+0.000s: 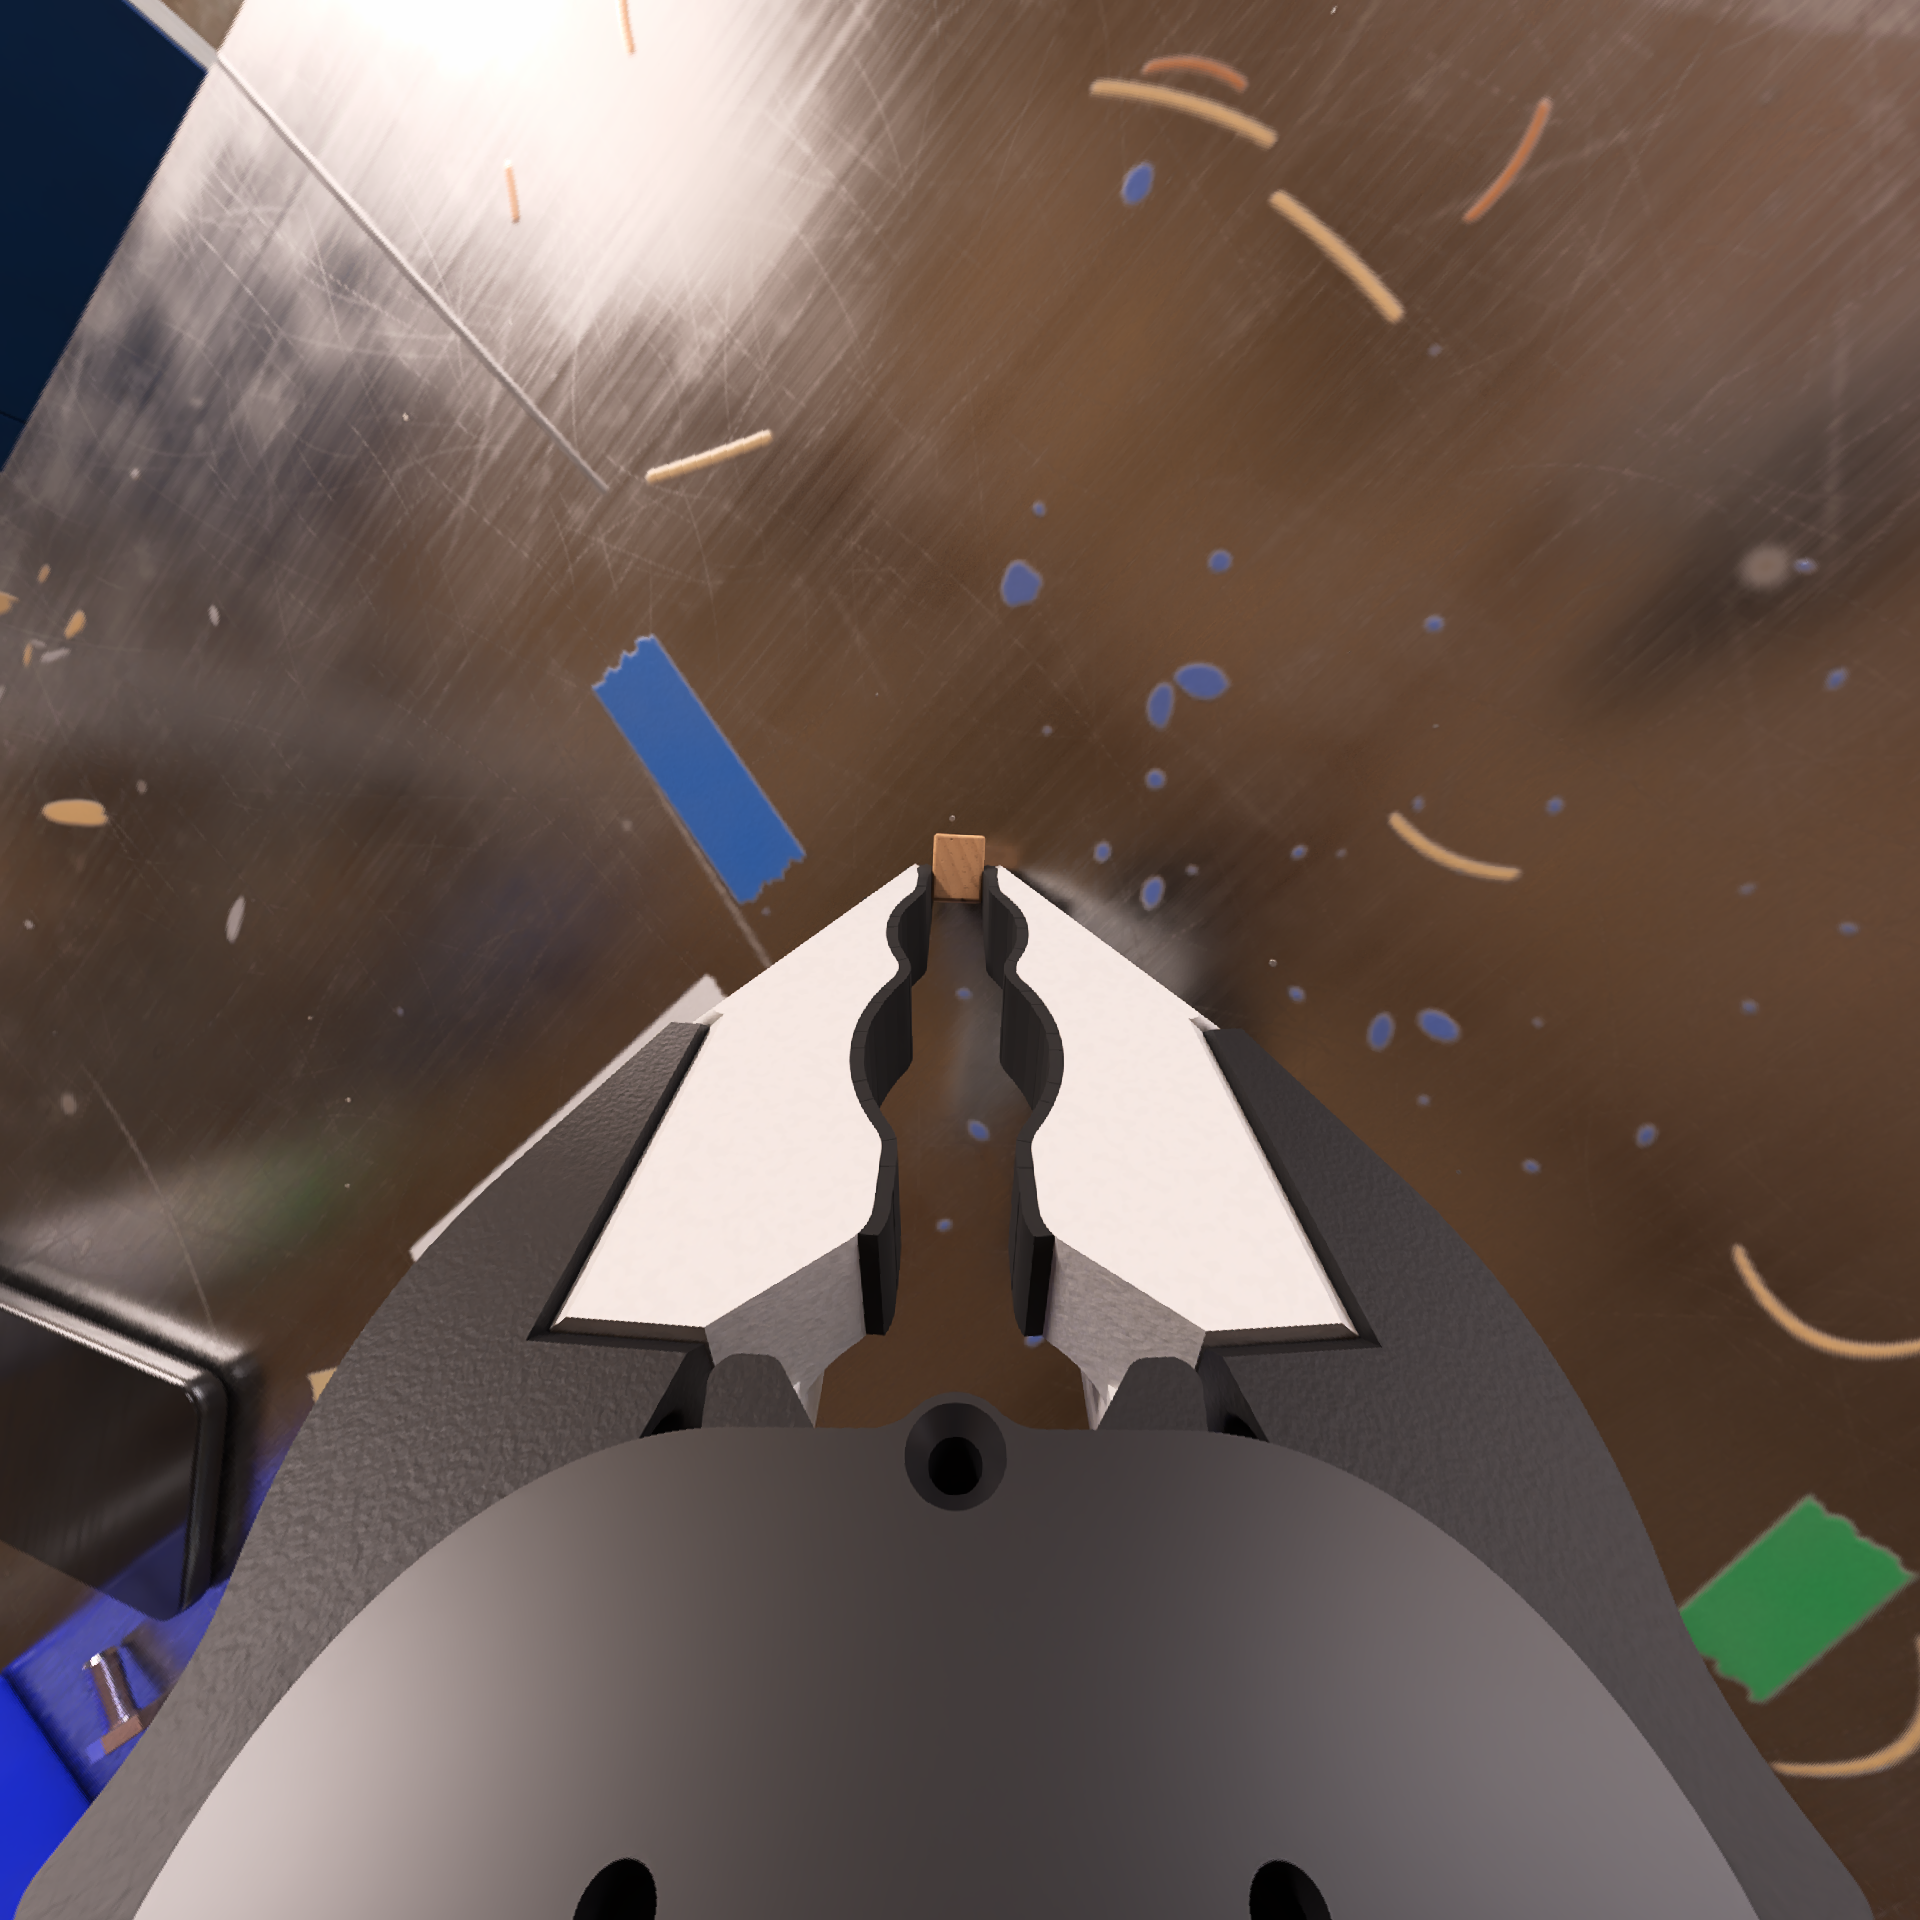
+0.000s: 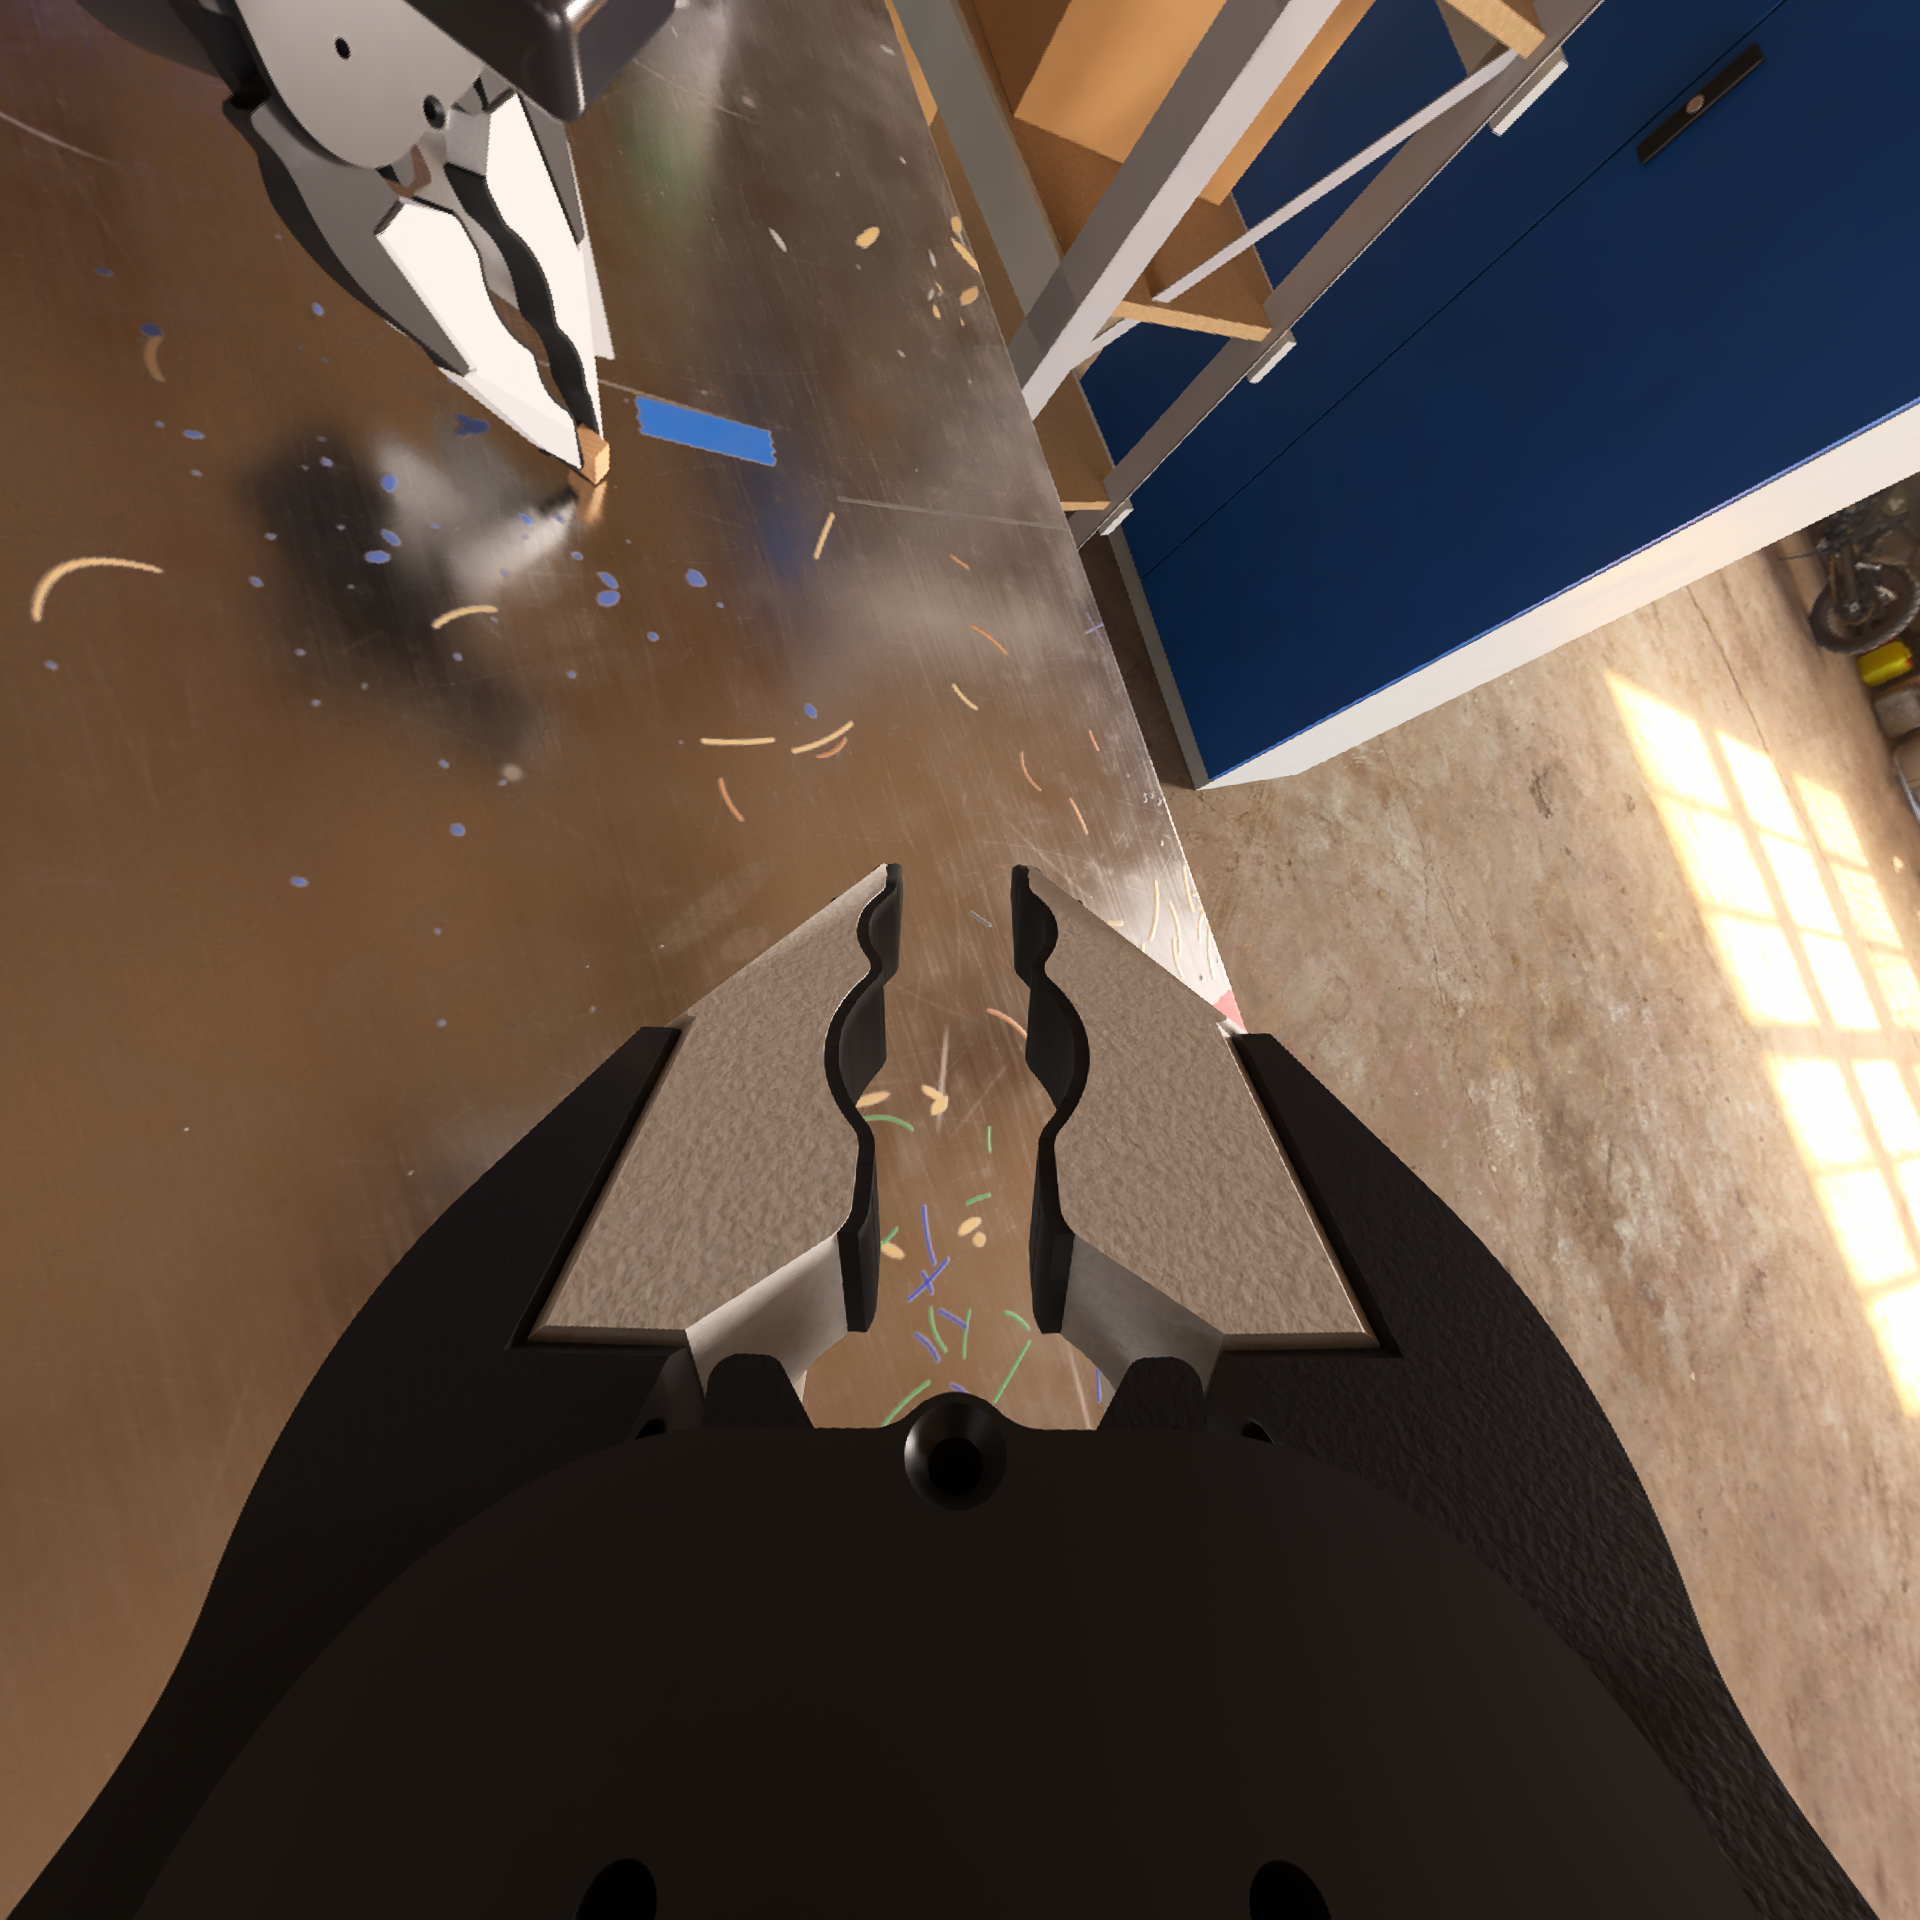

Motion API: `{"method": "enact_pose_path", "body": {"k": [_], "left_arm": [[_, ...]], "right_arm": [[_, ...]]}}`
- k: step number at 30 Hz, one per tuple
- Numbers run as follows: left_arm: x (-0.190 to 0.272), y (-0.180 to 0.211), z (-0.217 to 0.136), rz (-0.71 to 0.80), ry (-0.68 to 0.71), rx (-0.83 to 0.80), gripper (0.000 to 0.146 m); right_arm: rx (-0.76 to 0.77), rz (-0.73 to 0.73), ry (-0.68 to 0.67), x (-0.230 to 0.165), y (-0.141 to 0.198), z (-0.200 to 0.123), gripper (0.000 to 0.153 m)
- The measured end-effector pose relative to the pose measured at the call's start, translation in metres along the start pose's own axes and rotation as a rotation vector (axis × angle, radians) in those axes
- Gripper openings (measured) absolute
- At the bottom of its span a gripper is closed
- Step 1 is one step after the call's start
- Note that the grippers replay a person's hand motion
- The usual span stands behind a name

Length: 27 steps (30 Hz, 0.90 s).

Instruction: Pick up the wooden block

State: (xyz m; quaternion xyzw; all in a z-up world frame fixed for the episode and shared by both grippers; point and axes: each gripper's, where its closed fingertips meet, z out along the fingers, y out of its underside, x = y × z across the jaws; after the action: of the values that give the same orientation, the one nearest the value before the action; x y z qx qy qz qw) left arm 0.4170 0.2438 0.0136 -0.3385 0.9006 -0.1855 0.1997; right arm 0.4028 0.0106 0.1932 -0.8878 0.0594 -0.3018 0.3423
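Note:
The small wooden block (image 1: 958, 862) sits pinched between the fingertips of my left gripper (image 1: 956, 885), just at or slightly above the scratched metal tabletop (image 1: 1351, 520). The jaws are narrowed to the block's width. In the right wrist view the left gripper (image 2: 582, 447) shows at the upper left, pointing down with the block (image 2: 595, 460) at its tips and the block's reflection below it. My right gripper (image 2: 956, 883) is open and empty, low over the table near its right edge.
A blue tape strip (image 1: 696, 769) lies just left of the block, also seen in the right wrist view (image 2: 704, 429). A green tape piece (image 1: 1792, 1595), a black box (image 1: 104, 1455), wood shavings and paint flecks lie around. A blue cabinet (image 2: 1507, 416) and a shelf frame (image 2: 1143, 260) stand beyond the table edge (image 2: 1132, 717).

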Motion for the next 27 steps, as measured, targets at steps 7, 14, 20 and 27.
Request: {"method": "enact_pose_path", "body": {"k": [7, 14, 20, 27], "left_arm": [[0.003, -0.01, -0.03, 0.054, -0.047, 0.142, 0.009], [0.034, -0.025, -0.079, 0.044, -0.007, 0.327, 0.009], [0.081, -0.044, -0.115, 0.056, 0.11, 0.457, 0.009], [0.128, -0.069, -0.148, 0.147, 0.193, 0.566, 0.009]], "right_arm": [[0.036, 0.041, -0.034, -0.012, 0.003, -0.012, 0.02], [0.107, 0.059, -0.072, -0.032, -0.003, -0.023, 0.024], [0.175, 0.05, -0.095, -0.054, -0.013, -0.034, 0.03], [0.209, 0.06, -0.138, -0.078, -0.018, -0.043, 0.033]]}}
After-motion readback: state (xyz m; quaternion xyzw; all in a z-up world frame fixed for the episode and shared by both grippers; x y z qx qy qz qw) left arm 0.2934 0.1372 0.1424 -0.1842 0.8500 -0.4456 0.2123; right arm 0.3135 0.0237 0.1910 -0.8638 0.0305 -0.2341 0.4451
